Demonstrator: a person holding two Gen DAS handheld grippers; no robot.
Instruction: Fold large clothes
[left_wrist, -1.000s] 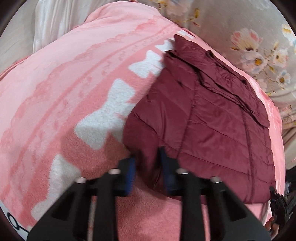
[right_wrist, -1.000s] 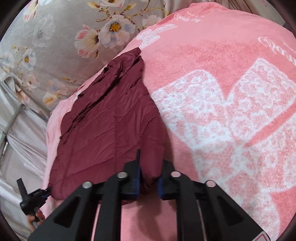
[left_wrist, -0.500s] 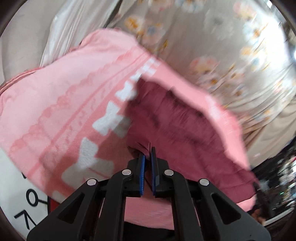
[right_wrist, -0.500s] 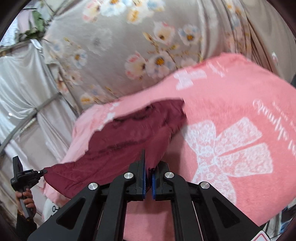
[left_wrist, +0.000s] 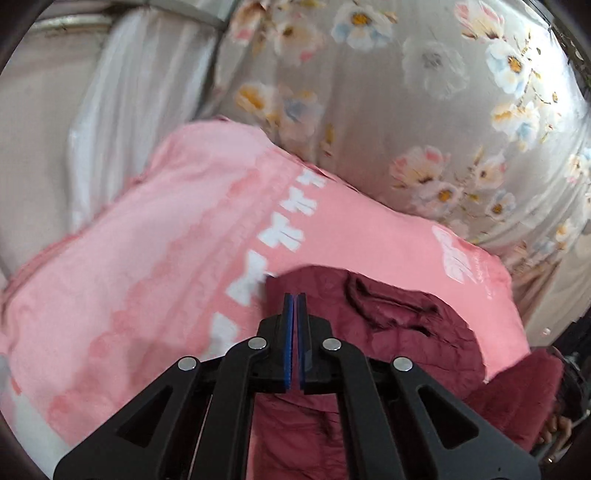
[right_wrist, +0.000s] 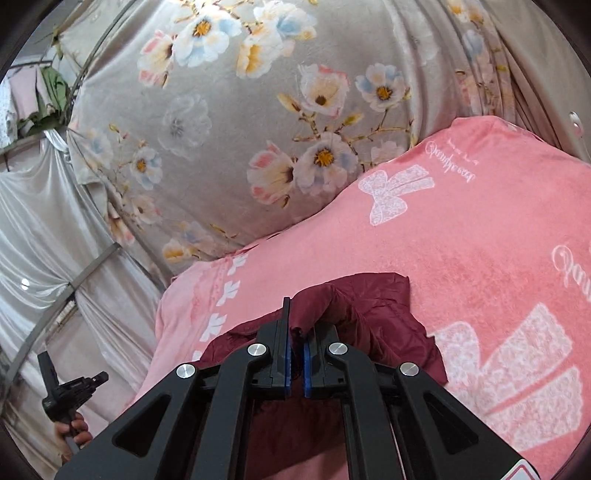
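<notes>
Pink blanket (left_wrist: 155, 266) bearing maroon jacket (left_wrist: 417, 332), whose edge both left gripper (left_wrist: 295, 306) and right gripper (right_wrist: 297, 325) are pinching, clenched; slick fabric likely slipping free mid-fold.

The jacket (left_wrist: 413, 343) runs under the left claw (left_wrist: 294, 306), its lower part cut off by the bottom edge.

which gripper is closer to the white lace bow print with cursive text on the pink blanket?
Right. The right gripper sits just below that bow print; the left gripper sees it far off to its right.
</notes>
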